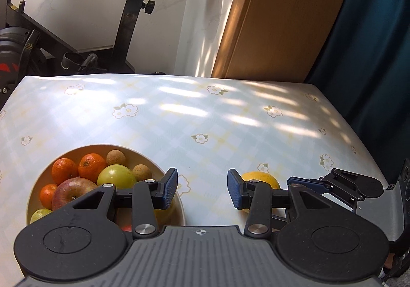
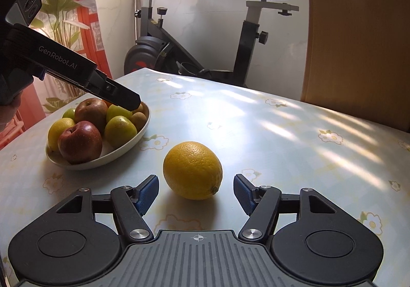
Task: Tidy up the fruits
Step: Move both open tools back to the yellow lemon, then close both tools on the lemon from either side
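A yellow lemon [image 2: 192, 170] lies on the flowered tablecloth, just ahead of my right gripper [image 2: 196, 192]. That gripper is open, with its blue pads either side of the lemon's near end and not touching it. A cream bowl [image 2: 115, 156] to the left holds red apples [image 2: 80, 142], green fruit and small brown fruit. In the left wrist view the bowl [image 1: 164, 170] also shows tangerines [image 1: 91, 167]. My left gripper [image 1: 202, 191] hangs open and empty, its left finger over the bowl's right rim. The lemon [image 1: 266, 179] peeks out behind its right finger.
An exercise bike [image 2: 194, 38] stands behind the table's far edge. A wooden panel [image 1: 279, 18] and a teal curtain [image 1: 371, 56] rise at the back right. The tablecloth [image 1: 205, 112] stretches beyond the bowl. A hand [image 2: 7, 110] holds the left gripper's body.
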Available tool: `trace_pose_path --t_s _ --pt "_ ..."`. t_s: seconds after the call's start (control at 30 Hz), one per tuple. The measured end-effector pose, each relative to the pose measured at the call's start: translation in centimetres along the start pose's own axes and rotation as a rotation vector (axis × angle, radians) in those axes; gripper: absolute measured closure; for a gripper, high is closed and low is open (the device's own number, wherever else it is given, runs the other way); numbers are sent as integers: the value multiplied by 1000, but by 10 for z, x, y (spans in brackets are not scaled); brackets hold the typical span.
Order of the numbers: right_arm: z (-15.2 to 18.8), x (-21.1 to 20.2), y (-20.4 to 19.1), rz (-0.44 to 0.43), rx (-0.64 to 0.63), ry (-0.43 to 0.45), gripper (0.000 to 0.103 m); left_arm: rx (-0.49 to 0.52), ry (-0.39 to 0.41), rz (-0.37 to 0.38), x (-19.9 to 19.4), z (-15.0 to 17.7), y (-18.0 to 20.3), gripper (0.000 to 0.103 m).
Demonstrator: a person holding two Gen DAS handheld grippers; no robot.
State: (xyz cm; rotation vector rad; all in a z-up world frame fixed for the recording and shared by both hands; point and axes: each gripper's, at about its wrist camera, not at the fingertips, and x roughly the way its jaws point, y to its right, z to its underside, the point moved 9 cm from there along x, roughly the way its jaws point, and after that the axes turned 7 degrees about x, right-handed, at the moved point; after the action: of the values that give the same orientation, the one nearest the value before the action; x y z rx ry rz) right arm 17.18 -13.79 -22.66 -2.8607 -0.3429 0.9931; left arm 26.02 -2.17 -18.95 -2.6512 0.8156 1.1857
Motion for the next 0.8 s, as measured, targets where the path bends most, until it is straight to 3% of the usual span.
trace_pose_path --t_s 0.3,0.5,0.6,0.8 --pt "9 7 -1 15 -68 -70 54 -14 -51 134 34 4 18 69" --pt "8 11 -2 14 -65 -79 55 -23 -72 216 44 8 27 71" --pt "7 13 -2 16 -65 -84 56 -44 -78 270 46 7 29 78" --pt "8 15 3 20 -60 -94 56 -31 -83 330 48 10 41 78"
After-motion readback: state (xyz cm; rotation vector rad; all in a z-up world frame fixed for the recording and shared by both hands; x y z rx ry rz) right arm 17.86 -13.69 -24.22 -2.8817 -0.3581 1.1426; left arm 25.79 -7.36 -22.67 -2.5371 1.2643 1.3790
